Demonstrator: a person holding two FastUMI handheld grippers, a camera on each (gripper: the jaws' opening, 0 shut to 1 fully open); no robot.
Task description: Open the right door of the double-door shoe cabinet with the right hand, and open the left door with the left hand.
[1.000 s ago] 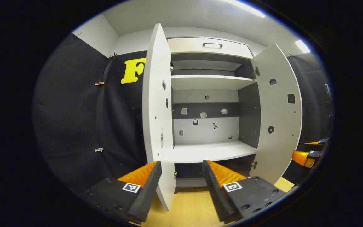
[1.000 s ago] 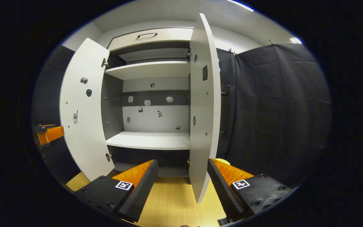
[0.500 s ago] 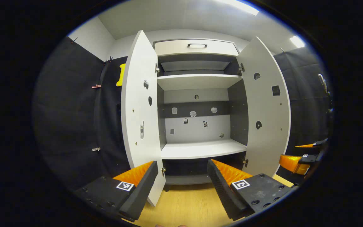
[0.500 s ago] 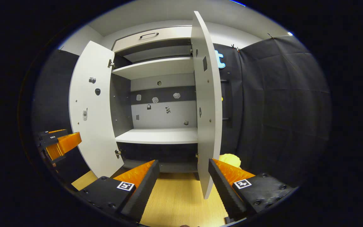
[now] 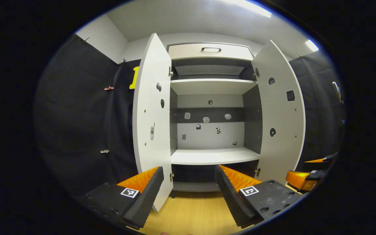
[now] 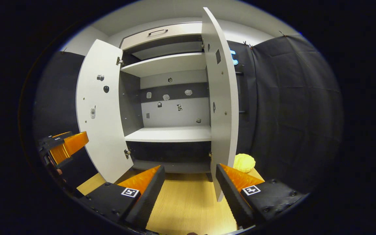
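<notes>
The shoe cabinet [image 5: 212,107] stands with both doors swung wide, its white shelves and dark back panel bare to see. In the left gripper view the left door [image 5: 152,120] hangs open just ahead of the left gripper [image 5: 188,189], its lower edge rising right past the near finger, while the right door [image 5: 281,120] stands open farther off on the other side. In the right gripper view the right door [image 6: 222,107] hangs edge-on straight ahead of the right gripper [image 6: 189,189], its bottom corner dropping between the two fingers without either one pressing on it.

Both claws are spread wide and hold nothing. Each gripper sits apart from its door, over the wooden floor [image 6: 188,209].

By my judgement both openings are done: right door out, left door out, nothing gripped. What is left seems only to draw the hands clear.

A yellow lump [image 6: 244,162] lies on the floor beyond the right gripper, beside the right door's foot.
</notes>
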